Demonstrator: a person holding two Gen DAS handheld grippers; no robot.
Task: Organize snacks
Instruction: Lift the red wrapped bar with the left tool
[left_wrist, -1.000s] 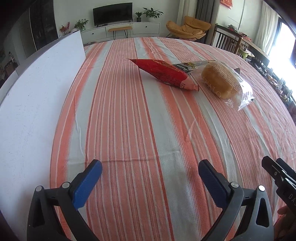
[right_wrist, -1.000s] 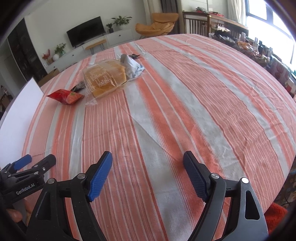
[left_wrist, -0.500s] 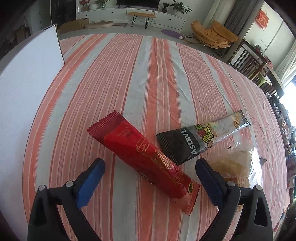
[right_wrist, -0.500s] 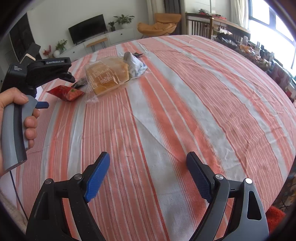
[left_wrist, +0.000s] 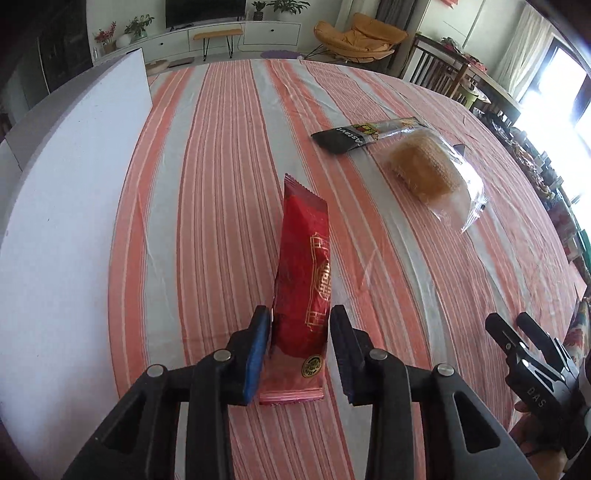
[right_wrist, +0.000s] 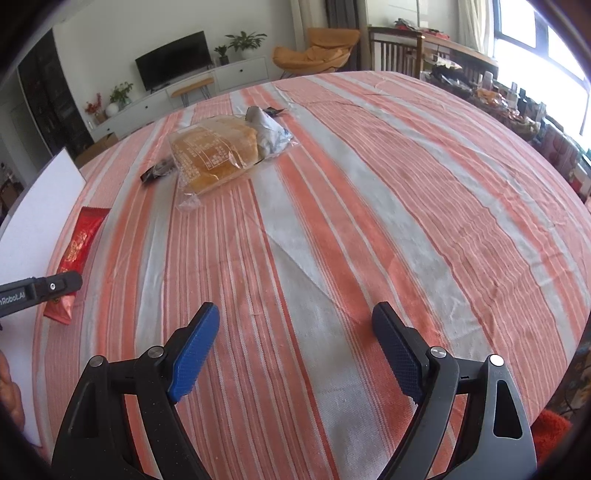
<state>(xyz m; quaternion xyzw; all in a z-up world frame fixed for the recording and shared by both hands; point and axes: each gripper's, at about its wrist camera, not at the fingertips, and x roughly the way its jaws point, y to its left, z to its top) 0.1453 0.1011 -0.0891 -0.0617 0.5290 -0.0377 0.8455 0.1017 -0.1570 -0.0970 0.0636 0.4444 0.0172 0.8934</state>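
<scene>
Where orange stripes run — television, armchair

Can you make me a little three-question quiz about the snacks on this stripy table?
1. True or false: the left claw is shut on the long red foil snack packet.
2. Which snack lies nearest the bread bun in clear plastic wrap? A) the black snack packet with white lettering B) the red packet C) none
3. Fill in: the right claw hangs ____ over the orange-and-grey striped tablecloth.

Key
1. True: both blue pads press its sides, the jaws having just been closing.
2. A: the black packet's far end sits against the bun.
3. Open, with nothing between its jaws.
</scene>
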